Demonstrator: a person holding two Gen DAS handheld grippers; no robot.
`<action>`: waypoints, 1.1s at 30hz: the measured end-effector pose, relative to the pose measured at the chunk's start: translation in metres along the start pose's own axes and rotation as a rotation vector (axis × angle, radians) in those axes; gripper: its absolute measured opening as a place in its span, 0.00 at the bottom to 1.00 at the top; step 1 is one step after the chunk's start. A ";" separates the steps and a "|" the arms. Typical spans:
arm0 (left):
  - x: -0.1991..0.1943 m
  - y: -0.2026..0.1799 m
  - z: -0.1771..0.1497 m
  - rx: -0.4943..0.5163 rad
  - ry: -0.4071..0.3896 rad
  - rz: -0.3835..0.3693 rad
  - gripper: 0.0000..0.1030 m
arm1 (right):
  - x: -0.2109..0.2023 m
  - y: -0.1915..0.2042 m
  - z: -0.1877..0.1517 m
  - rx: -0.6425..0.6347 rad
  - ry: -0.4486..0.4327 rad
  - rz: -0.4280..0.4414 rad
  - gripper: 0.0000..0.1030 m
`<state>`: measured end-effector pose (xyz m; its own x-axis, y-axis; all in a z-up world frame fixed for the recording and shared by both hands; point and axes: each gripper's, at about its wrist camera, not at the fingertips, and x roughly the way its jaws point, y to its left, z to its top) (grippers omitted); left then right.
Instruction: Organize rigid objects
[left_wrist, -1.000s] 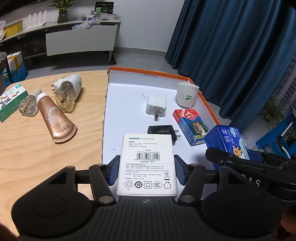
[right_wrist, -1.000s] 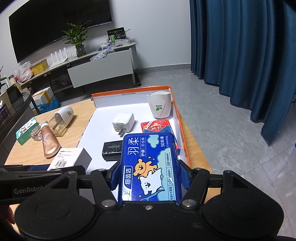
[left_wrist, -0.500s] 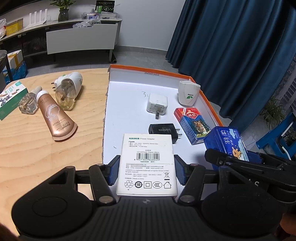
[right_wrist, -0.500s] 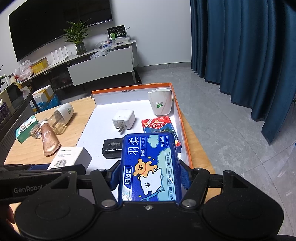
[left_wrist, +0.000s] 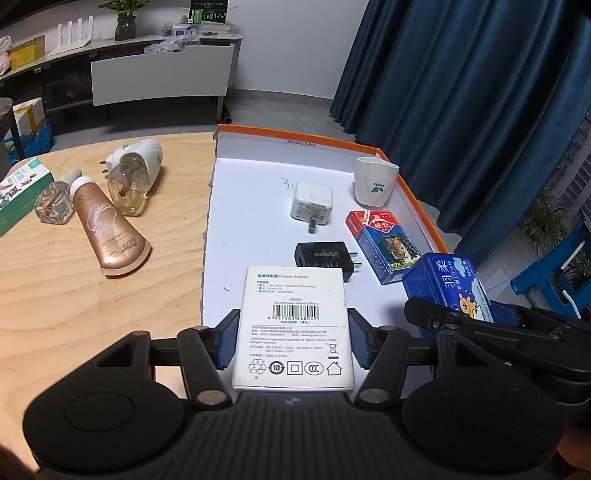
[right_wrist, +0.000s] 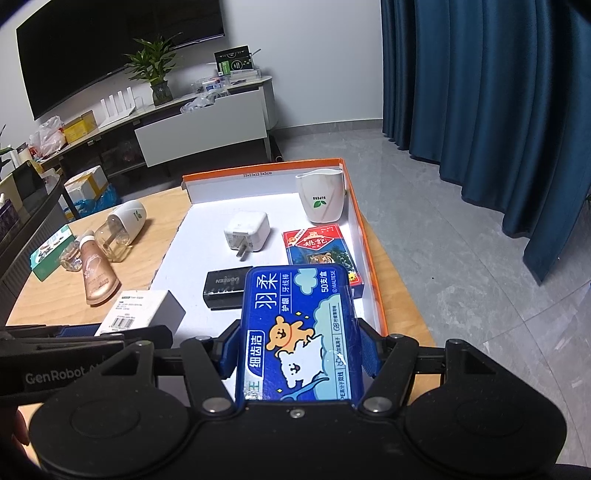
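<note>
Your left gripper's (left_wrist: 291, 341) blue padded fingers pinch a flat white cardboard adapter box (left_wrist: 293, 328) by its long edges, barcode face up, over the near end of the tray (left_wrist: 421, 206). Your right gripper (right_wrist: 299, 356) clamps a glossy blue rounded-corner floss-pick case (right_wrist: 299, 332) the same way, near the tray's right wall. Inside the shallow white tray with its orange rim lie a matte black charger (left_wrist: 325, 256), a white square plug (left_wrist: 312, 203), a printed card pack (left_wrist: 384, 245) and a smooth white cup (left_wrist: 375, 181), upright in the far corner. On the pale wood-grain table (left_wrist: 74, 295) lie a bronze cream tube (left_wrist: 109, 230) and a glass-bodied diffuser (left_wrist: 135, 177).
</note>
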<state>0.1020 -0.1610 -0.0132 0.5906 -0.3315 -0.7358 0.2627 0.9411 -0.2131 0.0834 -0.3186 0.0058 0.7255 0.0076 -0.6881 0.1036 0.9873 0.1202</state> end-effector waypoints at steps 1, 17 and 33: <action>0.000 0.000 0.000 0.000 0.000 -0.001 0.58 | 0.000 0.000 0.000 0.001 0.000 -0.001 0.72; 0.004 -0.003 0.000 0.005 0.007 -0.004 0.58 | 0.005 -0.006 0.001 0.017 0.011 -0.013 0.72; 0.008 -0.005 -0.002 0.016 0.015 -0.004 0.58 | 0.010 -0.008 0.000 0.018 0.022 -0.024 0.72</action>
<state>0.1040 -0.1678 -0.0190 0.5781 -0.3340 -0.7444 0.2775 0.9385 -0.2056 0.0900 -0.3263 -0.0024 0.7076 -0.0126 -0.7065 0.1332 0.9843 0.1159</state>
